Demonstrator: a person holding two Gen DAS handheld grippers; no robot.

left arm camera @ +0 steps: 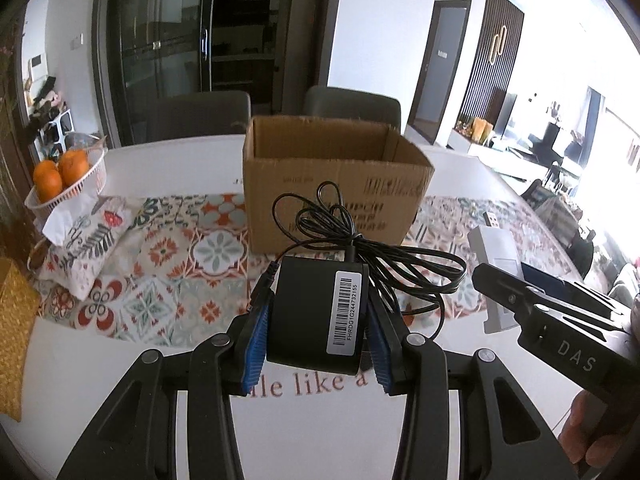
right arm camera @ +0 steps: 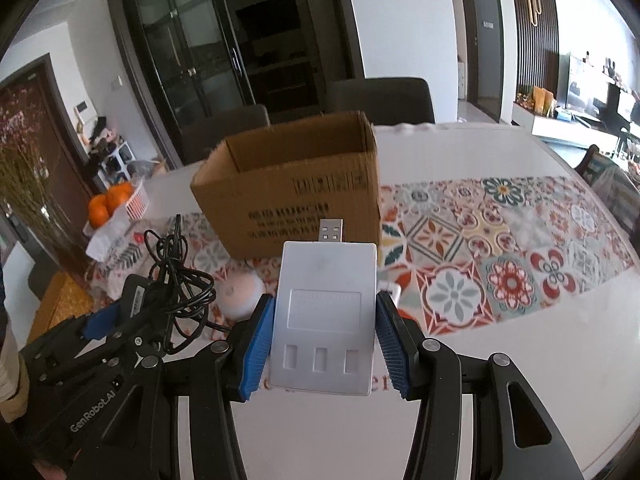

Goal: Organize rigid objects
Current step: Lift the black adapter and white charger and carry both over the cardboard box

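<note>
My left gripper (left arm camera: 318,320) is shut on a black power adapter (left arm camera: 316,312) with a barcode label, and its bundled black cable (left arm camera: 384,260) hangs off it to the right, above the table. My right gripper (right arm camera: 324,320) is shut on a flat white USB device (right arm camera: 324,320) whose plug points forward. An open, seemingly empty cardboard box (left arm camera: 332,184) stands on the patterned runner just beyond both grippers; it also shows in the right wrist view (right arm camera: 296,196). The right gripper (left arm camera: 552,320) shows at the right of the left wrist view, the left gripper (right arm camera: 104,328) at the left of the right wrist view.
A white basket of oranges (left arm camera: 64,180) and a patterned tissue pouch (left arm camera: 92,240) sit at the left. A small round white object (right arm camera: 240,294) lies on the runner (right arm camera: 500,248) in front of the box. Two chairs (left arm camera: 352,106) stand behind the white table (left arm camera: 304,432).
</note>
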